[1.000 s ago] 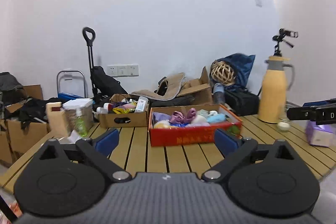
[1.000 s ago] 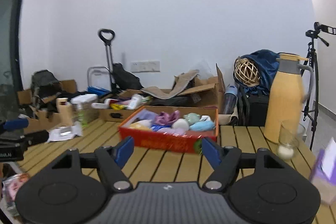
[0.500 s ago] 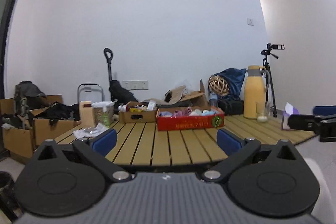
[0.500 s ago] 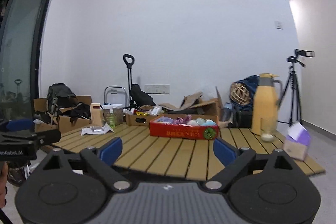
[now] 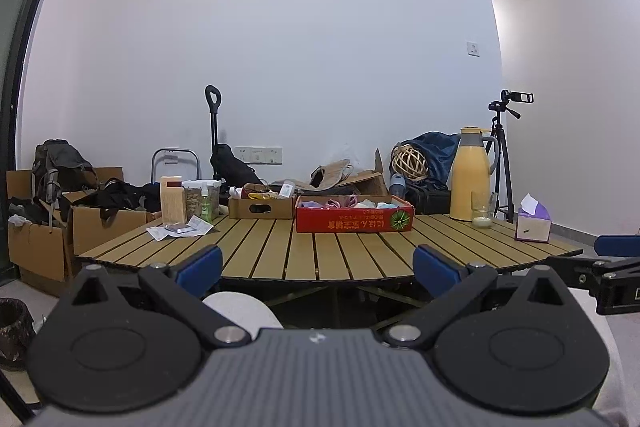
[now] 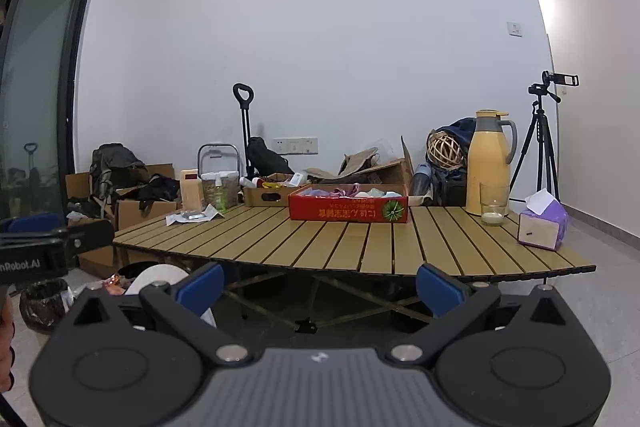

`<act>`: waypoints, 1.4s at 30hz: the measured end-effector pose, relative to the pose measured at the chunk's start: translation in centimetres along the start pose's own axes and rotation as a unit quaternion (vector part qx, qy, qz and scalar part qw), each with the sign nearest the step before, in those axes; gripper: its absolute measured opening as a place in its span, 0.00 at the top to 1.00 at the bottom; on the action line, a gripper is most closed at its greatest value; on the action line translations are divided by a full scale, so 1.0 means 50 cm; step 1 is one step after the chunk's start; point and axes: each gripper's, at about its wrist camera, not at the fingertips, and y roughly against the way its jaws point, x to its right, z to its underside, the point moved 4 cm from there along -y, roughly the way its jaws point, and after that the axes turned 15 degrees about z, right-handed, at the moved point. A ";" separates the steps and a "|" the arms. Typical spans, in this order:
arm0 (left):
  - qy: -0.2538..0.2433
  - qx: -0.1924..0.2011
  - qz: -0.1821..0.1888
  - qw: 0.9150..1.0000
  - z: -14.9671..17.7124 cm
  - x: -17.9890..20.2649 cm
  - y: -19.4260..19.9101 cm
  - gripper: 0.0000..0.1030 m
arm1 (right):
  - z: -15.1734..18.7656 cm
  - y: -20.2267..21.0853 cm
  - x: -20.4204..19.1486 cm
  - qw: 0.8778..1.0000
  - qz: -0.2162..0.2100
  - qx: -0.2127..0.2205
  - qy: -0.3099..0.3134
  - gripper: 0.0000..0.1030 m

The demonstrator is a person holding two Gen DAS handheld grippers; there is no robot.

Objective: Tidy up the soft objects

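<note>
A red cardboard box (image 5: 354, 223) (image 6: 348, 213) stands at the far side of the slatted wooden table (image 5: 320, 255) (image 6: 360, 247). It holds several soft items (image 5: 348, 203) in pink, white and pale blue. My left gripper (image 5: 316, 267) is open and empty, off the table's near edge and about level with the top. My right gripper (image 6: 320, 285) is open wide, with nothing between its blue pads (image 6: 202, 285), and sits just short of the same edge. Each gripper shows at the side of the other's view.
On the table are a brown box of oddments (image 5: 260, 207), a yellow thermos (image 5: 470, 179), a glass (image 5: 482, 213), a purple tissue box (image 6: 542, 227) and papers (image 5: 180, 229). Cardboard boxes and bags (image 5: 60, 227) crowd the floor at left, and a tripod (image 6: 540, 147) stands at right.
Both grippers have drawn back from the red box to beyond the table's near edge and sunk a little. The right gripper's jaws have spread wider.
</note>
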 end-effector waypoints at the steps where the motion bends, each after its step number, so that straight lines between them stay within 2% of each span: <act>1: 0.001 0.001 -0.002 1.000 0.000 -0.002 0.002 0.00 | -0.003 0.001 -0.002 1.000 -0.002 0.002 0.002 0.00; 42: -0.003 0.005 -0.003 1.000 0.002 0.010 0.016 0.00 | -0.007 0.014 -0.003 1.000 -0.021 0.008 0.004 0.00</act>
